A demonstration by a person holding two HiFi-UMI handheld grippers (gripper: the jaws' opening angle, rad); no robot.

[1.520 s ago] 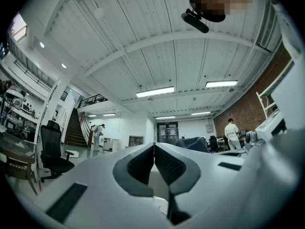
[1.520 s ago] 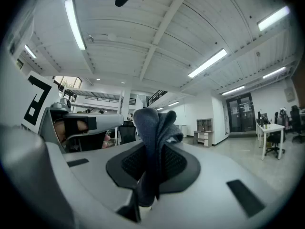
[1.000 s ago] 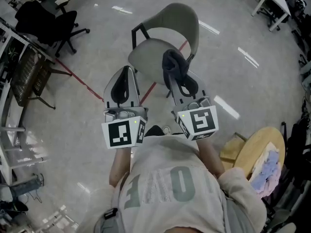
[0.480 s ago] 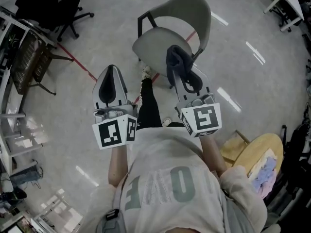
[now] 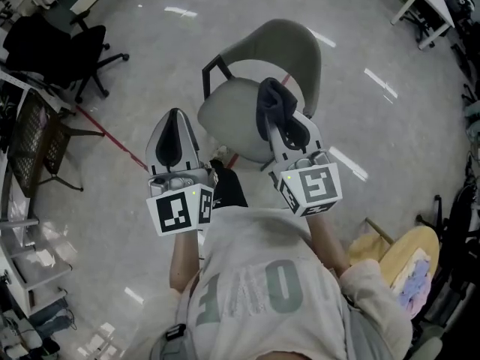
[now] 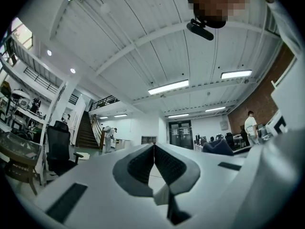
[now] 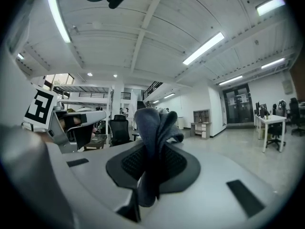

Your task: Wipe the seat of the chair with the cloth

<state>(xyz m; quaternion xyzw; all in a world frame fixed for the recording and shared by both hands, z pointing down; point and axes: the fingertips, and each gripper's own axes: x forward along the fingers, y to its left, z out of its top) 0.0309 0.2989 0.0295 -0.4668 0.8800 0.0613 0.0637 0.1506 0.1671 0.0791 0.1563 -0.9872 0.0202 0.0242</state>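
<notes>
Chair nearer, right tongs clamp cloth, left tongs closed

The pale grey moulded chair has a smooth, matt plastic seat on a black metal frame. The dark blue-grey cloth looks soft and fleecy. The left gripper and right gripper are matt grey plastic with dark, ribbed pads. The pale polished floor gleams.
</notes>
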